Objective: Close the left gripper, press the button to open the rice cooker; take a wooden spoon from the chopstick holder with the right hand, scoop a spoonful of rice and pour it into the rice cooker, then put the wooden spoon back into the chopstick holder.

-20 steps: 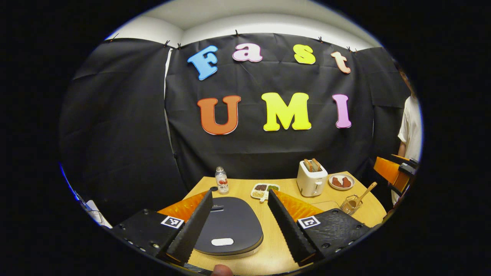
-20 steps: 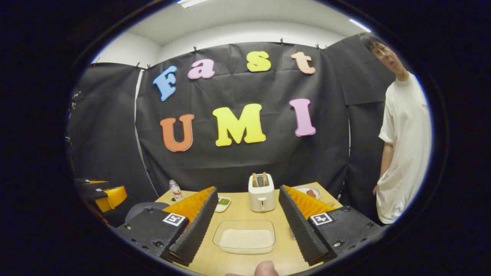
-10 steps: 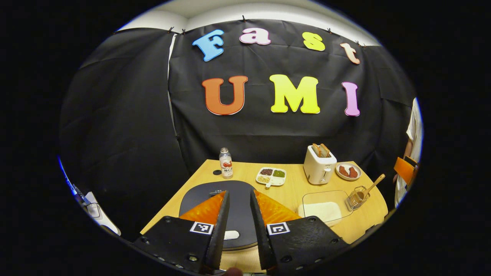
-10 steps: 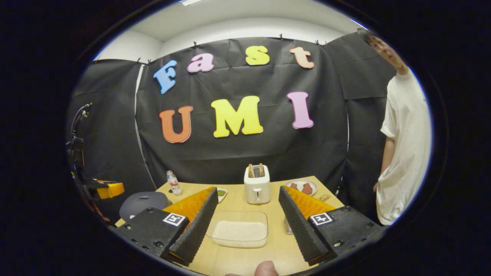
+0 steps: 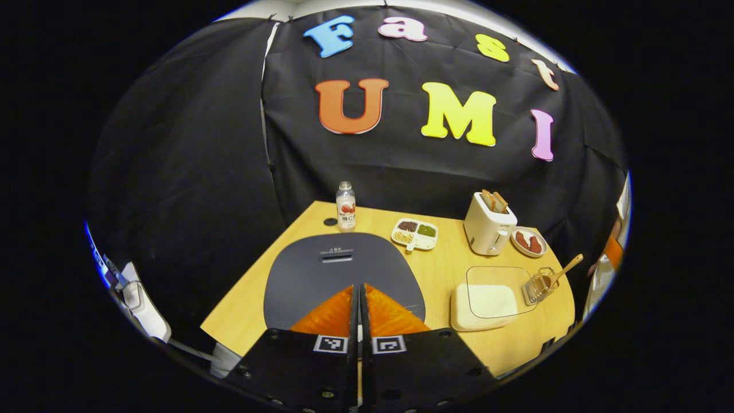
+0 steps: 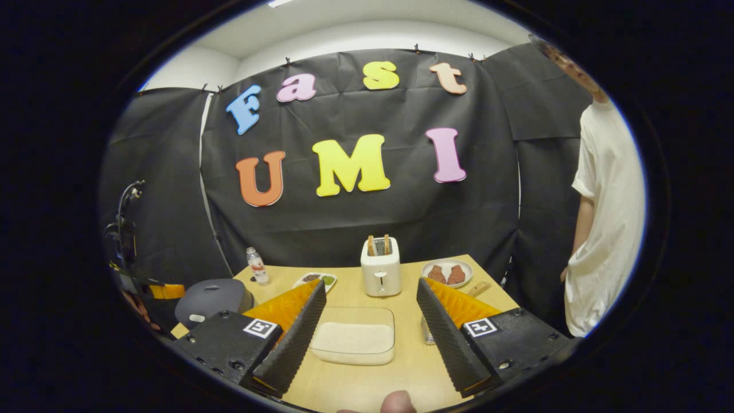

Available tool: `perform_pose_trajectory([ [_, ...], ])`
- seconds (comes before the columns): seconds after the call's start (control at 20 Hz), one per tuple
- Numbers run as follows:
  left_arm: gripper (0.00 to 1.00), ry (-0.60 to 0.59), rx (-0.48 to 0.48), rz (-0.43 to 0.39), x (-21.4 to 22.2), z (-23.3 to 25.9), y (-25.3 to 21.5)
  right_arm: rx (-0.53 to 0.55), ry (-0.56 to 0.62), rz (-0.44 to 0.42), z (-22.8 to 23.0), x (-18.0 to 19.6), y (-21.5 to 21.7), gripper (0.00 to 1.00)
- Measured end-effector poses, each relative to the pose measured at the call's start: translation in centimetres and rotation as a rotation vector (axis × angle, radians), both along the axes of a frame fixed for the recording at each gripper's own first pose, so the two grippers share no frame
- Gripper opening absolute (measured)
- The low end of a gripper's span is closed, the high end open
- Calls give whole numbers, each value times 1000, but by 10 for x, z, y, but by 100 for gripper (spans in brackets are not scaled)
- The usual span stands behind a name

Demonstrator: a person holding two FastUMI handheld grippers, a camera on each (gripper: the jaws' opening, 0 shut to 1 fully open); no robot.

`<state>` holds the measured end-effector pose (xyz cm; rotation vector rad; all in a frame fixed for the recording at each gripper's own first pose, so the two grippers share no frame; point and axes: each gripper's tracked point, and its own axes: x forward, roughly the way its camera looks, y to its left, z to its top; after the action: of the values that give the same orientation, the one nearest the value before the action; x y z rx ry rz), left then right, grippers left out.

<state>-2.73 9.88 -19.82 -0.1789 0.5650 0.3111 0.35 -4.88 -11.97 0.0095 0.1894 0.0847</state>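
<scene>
The dark grey rice cooker [image 5: 338, 269] sits closed at the table's front left, its lid flat. My left gripper [image 5: 359, 289] hangs above the lid's near end with its fingers pressed together and nothing between them; they hide the lid's button. In the right gripper view the cooker [image 6: 209, 295] shows its white button [image 6: 196, 318]. A wooden spoon [image 5: 565, 269] leans in the wire chopstick holder [image 5: 540, 285] at the right edge. A glass tray of rice [image 6: 355, 338] lies below my right gripper [image 6: 370, 284], which is open and empty.
A white toaster [image 5: 487, 226] with toast, a plate of meat [image 5: 528, 242], a divided dish of beans [image 5: 414, 233] and a small bottle [image 5: 345, 213] line the table's back. A person in a white shirt [image 6: 602, 218] stands at the right.
My left gripper's fingers have gone from wide apart to fully together, and it has risen and tipped down over the cooker lid. The right gripper stays open and has lifted slightly.
</scene>
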Motion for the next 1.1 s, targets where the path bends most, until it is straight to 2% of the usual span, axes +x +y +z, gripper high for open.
perform_pose_trajectory([
  [0.15, 0, 51, -89, 23, -6, -21, -3, -5, -4, 3, 1, 0, -2, 100],
  [0.3, 0, 94, -107, 51, -12, -36, 2, -7, 5, 2, -4, 0, -5, 100],
  [0.6, 0, 145, -117, 50, -16, -54, 4, -11, 22, -12, -11, 0, -11, 100],
  [0.8, 0, 209, -192, 66, -18, -68, 1, -15, 39, -11, -18, 1, -7, 100],
  [0.95, 0, 180, -201, 61, -18, -64, 2, -10, 45, 2, -19, 4, 1, 100],
  [1.1, 0, 136, -149, 51, -12, -55, 6, -12, 32, 18, -12, 5, 9, 99],
])
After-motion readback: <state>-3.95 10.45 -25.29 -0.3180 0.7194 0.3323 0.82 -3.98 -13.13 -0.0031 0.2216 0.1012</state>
